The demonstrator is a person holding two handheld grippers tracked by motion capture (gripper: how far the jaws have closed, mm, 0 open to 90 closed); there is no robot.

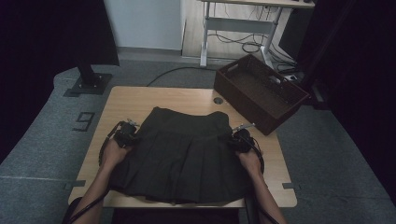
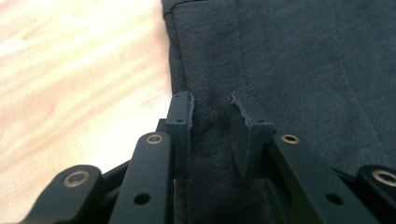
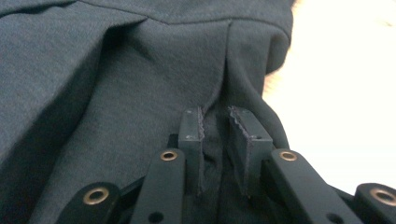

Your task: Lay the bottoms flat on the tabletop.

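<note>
Both grippers, left gripper (image 1: 127,135) and right gripper (image 1: 241,140), sit at the side edges of the dark pleated skirt (image 1: 180,156) spread on the table (image 1: 135,98). Left gripper view: jaws pinch a fabric ridge. Right gripper view: jaws clamp a fold. Soft, light, limp cloth; the side seams look best for grasping.

The skirt (image 1: 182,154) was matt dark cloth, finely woven and pleated. The table (image 1: 140,98) was pale wood-grain, smooth with a slight sheen. The basket (image 1: 259,91) looked like brown woven plastic. Gripper pads (image 2: 240,140) were matt black with serrated edges.
</note>
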